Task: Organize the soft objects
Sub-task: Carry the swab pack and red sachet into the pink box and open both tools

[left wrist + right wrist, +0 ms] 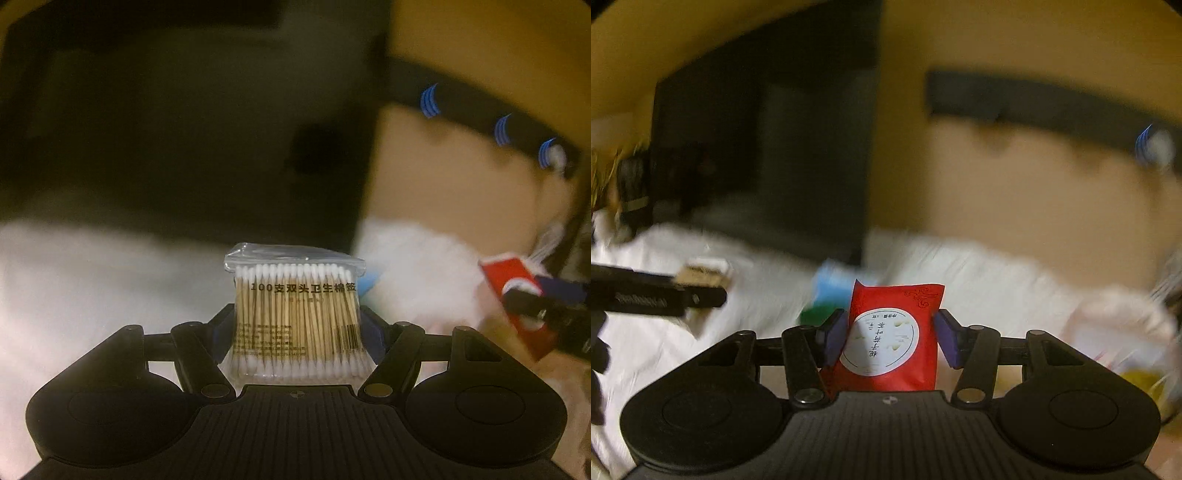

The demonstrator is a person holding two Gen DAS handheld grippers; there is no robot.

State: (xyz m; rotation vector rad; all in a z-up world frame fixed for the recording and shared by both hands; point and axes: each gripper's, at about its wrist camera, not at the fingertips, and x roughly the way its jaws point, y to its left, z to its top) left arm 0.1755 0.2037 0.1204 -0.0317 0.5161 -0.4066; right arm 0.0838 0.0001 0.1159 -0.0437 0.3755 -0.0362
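Left gripper (298,325) clamped on a clear bag of cotton swabs (297,314) — wooden sticks, white tips, black print, standing upright between the pads. Right gripper (891,338) pinching a red packet (892,338) (white round label, upside-down text), up above the blurry white cloth (960,266).

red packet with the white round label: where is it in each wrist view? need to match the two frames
Left wrist view: red packet at the right edge, low, blurred, held by the right gripper.
Right wrist view: red packet at centre, low, upright between the jaws of the right gripper, label upside down.
Shared landmark: the dark strip with blue marks on the yellow wall, upper right in both.
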